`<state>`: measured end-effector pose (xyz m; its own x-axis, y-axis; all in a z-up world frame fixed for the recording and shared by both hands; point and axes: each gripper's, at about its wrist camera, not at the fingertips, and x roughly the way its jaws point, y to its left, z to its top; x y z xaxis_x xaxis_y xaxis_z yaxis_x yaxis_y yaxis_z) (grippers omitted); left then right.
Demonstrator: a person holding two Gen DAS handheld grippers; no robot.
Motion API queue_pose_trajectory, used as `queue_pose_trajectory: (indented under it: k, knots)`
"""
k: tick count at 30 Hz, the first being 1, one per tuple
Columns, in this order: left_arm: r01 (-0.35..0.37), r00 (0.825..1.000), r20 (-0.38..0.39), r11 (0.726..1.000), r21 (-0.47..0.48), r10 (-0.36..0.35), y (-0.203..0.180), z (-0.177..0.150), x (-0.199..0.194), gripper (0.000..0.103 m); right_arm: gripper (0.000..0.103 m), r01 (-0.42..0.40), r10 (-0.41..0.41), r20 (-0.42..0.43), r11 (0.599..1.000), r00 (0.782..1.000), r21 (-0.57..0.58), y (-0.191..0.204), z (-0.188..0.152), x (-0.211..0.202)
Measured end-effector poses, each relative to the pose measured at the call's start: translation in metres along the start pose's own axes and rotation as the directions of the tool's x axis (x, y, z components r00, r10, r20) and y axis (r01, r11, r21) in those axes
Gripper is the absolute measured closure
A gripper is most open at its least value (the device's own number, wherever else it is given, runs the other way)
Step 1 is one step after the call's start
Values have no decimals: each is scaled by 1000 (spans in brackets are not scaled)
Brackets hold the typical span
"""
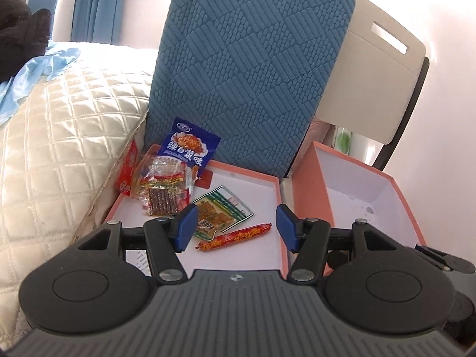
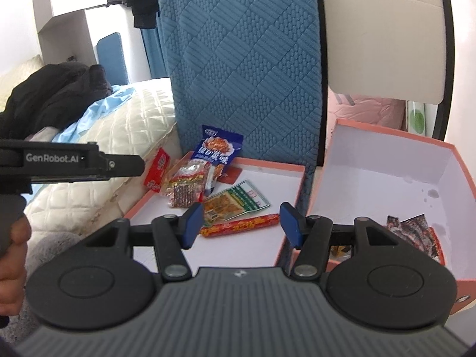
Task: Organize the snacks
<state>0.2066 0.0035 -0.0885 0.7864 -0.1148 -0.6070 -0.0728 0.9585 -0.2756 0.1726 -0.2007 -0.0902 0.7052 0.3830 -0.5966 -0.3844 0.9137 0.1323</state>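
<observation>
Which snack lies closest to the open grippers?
The red sausage stick, long and thin, lying in the shallow lid just beyond the fingertips; the flat packets sit farther back.

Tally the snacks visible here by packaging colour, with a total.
Blue packet: 1
Red packet: 1
Clear bag of sticks: 1
Green-bordered packet: 1
Red sausage stick: 1
Dark packets in the right box: at least 2
Total: at least 7

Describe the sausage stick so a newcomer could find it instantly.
Start at the shallow orange-rimmed tray before the blue chair cushion. The sausage lies nearest the camera, just below the green packet: the only long, thin, red-orange tube among flat packets.
</observation>
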Motion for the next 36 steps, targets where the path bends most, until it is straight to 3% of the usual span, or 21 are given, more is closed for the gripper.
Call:
queue_pose_trajectory:
  k: [10,13,28,36]
  knots:
    - [-46,997,-63,998,53,50,20,2,43,39,44,-10,8,-43,999,999,-32,15,-20,23]
    - [-78,995,-46,992,100,83,21,8,56,39,44,-5,3,-53,999,999,-40,17,-22,35]
    - [-75,992,-105,997,-4,74,61,30,122,39,44,-41,34,-84,995,996,-90,25,-7,91]
    - [-47,983,-181,991,-123,25,72,35,172,39,44,-42,35,-78,996,996,-83,22,2,126]
